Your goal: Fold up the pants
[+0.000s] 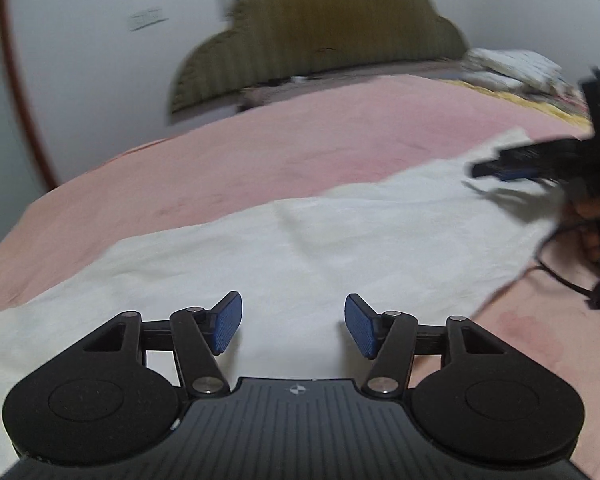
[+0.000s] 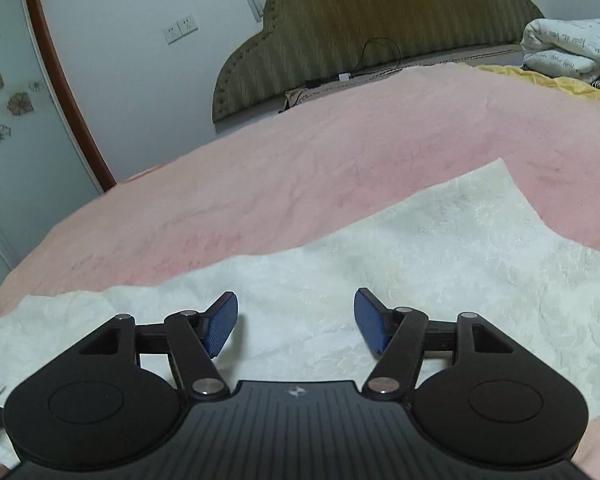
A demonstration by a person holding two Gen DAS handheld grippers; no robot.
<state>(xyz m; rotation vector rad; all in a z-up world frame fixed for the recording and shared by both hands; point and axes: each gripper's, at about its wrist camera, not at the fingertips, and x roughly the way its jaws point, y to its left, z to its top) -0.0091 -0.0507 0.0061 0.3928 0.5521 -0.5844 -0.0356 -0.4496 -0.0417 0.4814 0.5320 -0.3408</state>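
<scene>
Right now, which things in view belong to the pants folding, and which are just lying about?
Job:
white pants
left gripper, open
right gripper, open
pink bedspread, the work surface

Lying about:
headboard
folded quilt
yellow blanket
black cable
wall sockets

White pants (image 2: 400,276) lying flat on the pink bedspread (image 2: 340,160).

The cloth is white with a faint raised pattern, spread as a long band with only soft creases. In the right wrist view it runs from 8 o'clock up to one corner at 1 o'clock.
</scene>
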